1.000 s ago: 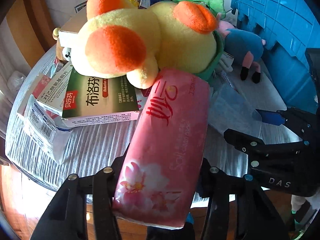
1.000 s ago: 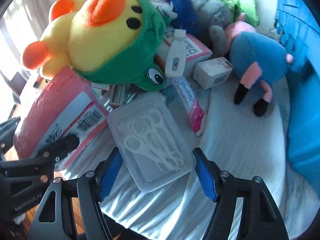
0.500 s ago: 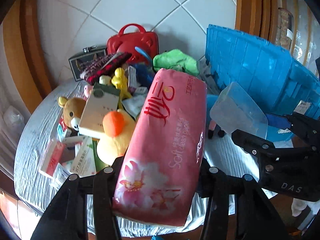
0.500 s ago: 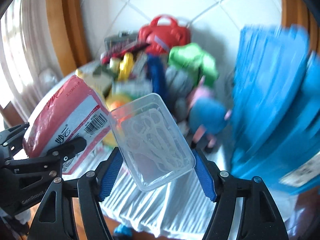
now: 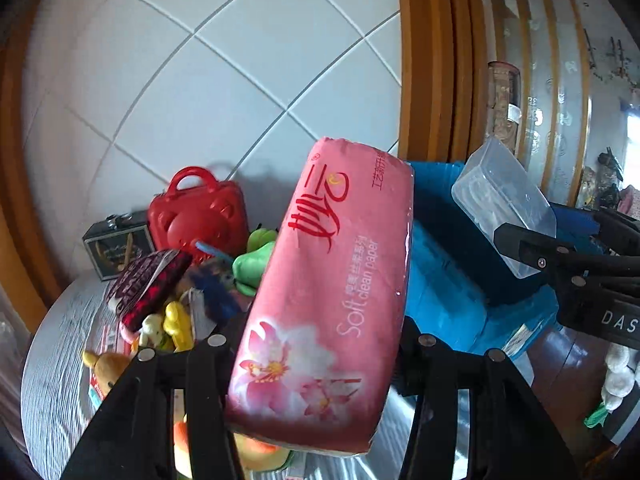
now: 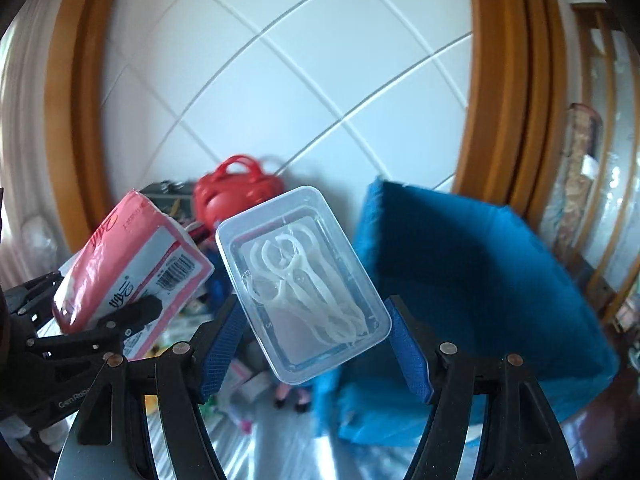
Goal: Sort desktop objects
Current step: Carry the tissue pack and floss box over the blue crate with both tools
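Observation:
My left gripper (image 5: 316, 344) is shut on a pink tissue pack (image 5: 332, 280), held high above the table; the same pack (image 6: 132, 264) shows at the left in the right wrist view. A clear plastic box of floss picks (image 6: 300, 280) sits clamped between the blue pads of my right gripper (image 6: 316, 340), also lifted off the table. In the left wrist view that box (image 5: 504, 204) hangs at the right, over the blue crate (image 5: 452, 280). The blue crate (image 6: 480, 280) stands open just right of the box.
A round grey table (image 5: 56, 380) below carries a heap: red bear-shaped case (image 5: 200, 216), small dark box (image 5: 116, 244), green plush (image 5: 252, 260), yellow toys (image 5: 176, 324) and a teddy (image 5: 104, 364). A white tiled wall and wooden frames stand behind.
Both grippers have risen well above the table with the tissue pack and the floss box still gripped. The views tilted up from the toy heap to the wall and the blue crate.

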